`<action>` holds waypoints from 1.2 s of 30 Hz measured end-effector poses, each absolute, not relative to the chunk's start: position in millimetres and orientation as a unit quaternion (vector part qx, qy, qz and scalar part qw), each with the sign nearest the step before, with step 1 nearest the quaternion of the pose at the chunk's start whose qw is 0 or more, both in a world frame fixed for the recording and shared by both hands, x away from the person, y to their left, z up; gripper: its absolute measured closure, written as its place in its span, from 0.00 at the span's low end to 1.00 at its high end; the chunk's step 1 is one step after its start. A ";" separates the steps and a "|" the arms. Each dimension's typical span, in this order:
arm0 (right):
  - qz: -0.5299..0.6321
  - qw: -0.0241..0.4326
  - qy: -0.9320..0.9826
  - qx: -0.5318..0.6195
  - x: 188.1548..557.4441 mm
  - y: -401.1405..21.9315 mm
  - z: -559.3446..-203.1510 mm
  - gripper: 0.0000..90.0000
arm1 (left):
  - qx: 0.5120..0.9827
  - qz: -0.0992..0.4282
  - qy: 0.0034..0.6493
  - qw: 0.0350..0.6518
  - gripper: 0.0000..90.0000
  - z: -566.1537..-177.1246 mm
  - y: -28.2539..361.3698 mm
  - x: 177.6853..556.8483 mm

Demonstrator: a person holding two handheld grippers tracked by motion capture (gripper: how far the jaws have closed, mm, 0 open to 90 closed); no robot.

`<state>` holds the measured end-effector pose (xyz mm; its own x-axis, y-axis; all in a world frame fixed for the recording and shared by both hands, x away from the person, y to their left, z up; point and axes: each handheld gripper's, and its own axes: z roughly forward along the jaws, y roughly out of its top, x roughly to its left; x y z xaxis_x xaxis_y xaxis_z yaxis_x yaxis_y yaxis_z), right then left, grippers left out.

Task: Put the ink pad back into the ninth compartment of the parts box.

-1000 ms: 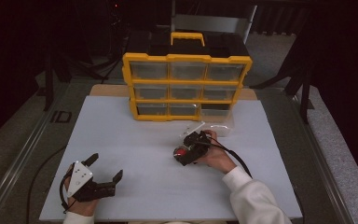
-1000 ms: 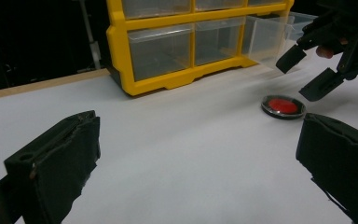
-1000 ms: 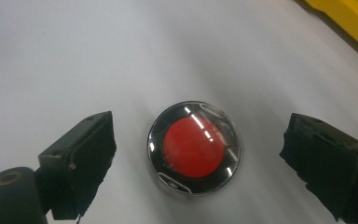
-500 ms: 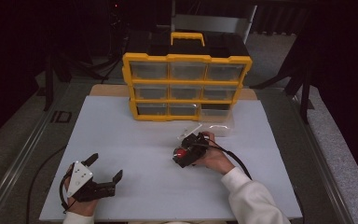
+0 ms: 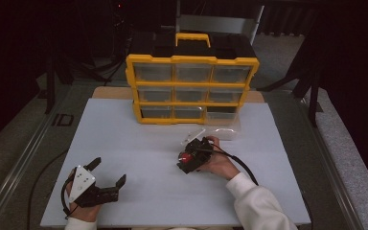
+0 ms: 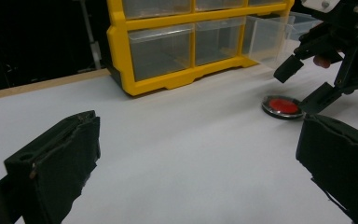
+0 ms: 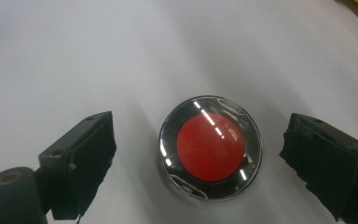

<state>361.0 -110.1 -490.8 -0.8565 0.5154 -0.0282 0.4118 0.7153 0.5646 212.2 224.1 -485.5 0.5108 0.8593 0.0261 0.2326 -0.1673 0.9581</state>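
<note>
A round clear case with a red disc [image 7: 209, 147] inside lies flat on the white board [image 5: 139, 143]. My right gripper [image 7: 207, 156] hangs right over it, open, one jaw on each side of the case and neither touching it. In the high view the right gripper [image 5: 184, 163] sits at the board's middle right with the red disc [image 5: 186, 157] between its jaws. The left gripper view looks across at the red disc [image 6: 283, 106] under the right gripper [image 6: 310, 81]. My left gripper [image 5: 109, 171] rests open at the near left with nothing in it.
A yellow organizer [image 5: 191, 88] with clear drawers stands at the back of the board. Its bottom right drawer [image 5: 223, 125] is pulled out onto the board, and a small clear piece [image 5: 195, 133] lies beside it. The board's front edge [image 5: 172, 224] is close to both hands.
My right gripper has moved a little to the left and nearer, settling over the red disc. The left gripper has stayed where it was.
</note>
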 end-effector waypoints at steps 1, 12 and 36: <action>0.281 0.092 0.921 0.252 360.9 -110.0 -491.2 0.10 | 0.701 0.305 0.389 0.514 0.00 -485.4 224.1 212.1; 0.273 0.099 0.924 0.251 361.4 -107.7 -494.6 0.10 | 0.701 0.304 0.390 0.514 0.00 -485.6 223.7 212.4; 0.247 0.095 0.928 0.263 366.4 -106.3 -507.1 0.22 | 0.700 0.306 0.391 0.513 0.00 -485.2 224.3 212.0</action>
<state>366.4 -106.3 -507.1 -0.8440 0.5343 -0.0465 0.4402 0.7397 0.5090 212.0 224.3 -485.2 0.5073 0.8613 0.0269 0.2338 -0.1677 0.9577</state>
